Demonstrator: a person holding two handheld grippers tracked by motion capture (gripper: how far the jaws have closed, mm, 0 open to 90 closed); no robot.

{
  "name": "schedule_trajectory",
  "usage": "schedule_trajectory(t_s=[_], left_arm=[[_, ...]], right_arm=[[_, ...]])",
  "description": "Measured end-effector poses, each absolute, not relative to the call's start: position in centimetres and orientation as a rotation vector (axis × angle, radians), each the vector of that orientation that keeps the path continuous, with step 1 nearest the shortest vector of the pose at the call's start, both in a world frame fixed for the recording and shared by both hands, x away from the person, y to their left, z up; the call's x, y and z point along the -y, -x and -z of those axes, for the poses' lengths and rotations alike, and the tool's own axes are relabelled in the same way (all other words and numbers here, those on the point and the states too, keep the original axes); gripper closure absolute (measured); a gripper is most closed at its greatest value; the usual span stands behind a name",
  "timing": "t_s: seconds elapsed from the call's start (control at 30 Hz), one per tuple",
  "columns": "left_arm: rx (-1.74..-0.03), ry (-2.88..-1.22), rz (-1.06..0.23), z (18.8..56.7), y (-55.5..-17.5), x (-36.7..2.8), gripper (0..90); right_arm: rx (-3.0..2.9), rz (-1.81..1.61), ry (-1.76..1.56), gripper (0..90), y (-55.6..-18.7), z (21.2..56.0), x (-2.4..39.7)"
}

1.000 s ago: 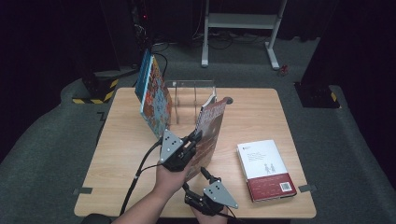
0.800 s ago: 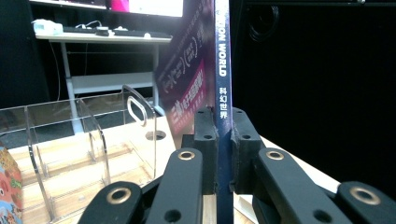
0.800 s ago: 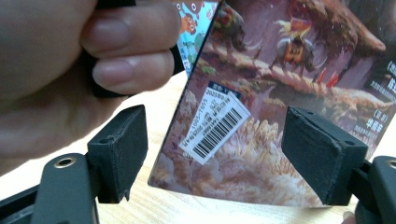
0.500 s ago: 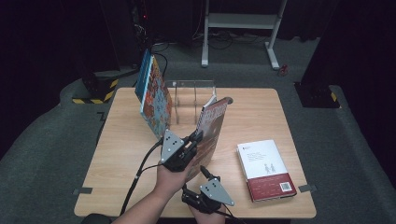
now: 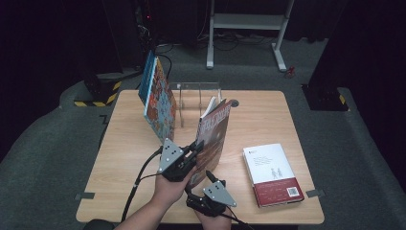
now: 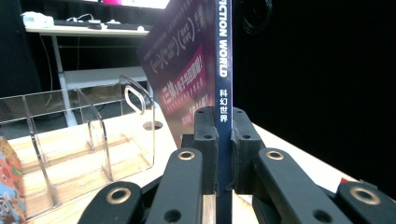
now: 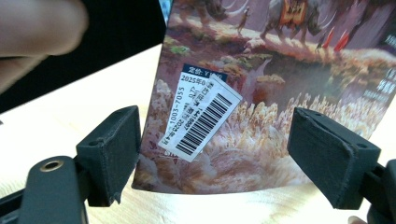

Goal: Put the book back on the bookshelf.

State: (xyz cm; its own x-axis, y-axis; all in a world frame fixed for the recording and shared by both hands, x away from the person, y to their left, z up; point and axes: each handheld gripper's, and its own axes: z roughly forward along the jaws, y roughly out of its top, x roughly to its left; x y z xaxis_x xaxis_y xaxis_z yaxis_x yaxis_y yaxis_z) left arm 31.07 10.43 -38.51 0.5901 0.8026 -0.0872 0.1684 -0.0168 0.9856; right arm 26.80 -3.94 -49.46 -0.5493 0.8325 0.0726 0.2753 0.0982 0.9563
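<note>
A magazine [image 5: 215, 132] with a painted cover stands on its lower edge on the wooden table [image 5: 268, 115], leaning slightly. My left gripper [image 5: 196, 147] is shut on its blue spine [image 6: 224, 70], with both pads [image 6: 205, 140] pressed against it. My right gripper [image 5: 209, 176] sits near the table's front edge, just below the magazine. Its jaws have just been opening and stand wide. The barcoded back cover [image 7: 261, 93] lies beyond the right gripper [image 7: 219, 158], and neither pad [image 7: 114, 158] touches it.
A clear acrylic rack [image 5: 198, 96] stands behind the magazine, also seen as the rack [image 6: 93, 135]. A colourful book [image 5: 158, 98] leans at its left. A white and red book [image 5: 273, 175] lies flat at the front right. A blurred finger [image 7: 37, 28] is close by.
The right gripper's jaws have spread a little wider near the magazine's lower edge. The left gripper and the magazine have stayed where they were.
</note>
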Motion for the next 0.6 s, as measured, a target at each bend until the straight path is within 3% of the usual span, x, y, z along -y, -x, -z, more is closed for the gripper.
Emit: schedule_trajectory(t_s=[0.6], left_arm=[[-0.823, -1.554, -0.636, 40.9, -29.4, -12.3, 83.9]], right_arm=[[-1.989, -1.352, -1.058, 17.1, -28.2, 51.3, 3.0]])
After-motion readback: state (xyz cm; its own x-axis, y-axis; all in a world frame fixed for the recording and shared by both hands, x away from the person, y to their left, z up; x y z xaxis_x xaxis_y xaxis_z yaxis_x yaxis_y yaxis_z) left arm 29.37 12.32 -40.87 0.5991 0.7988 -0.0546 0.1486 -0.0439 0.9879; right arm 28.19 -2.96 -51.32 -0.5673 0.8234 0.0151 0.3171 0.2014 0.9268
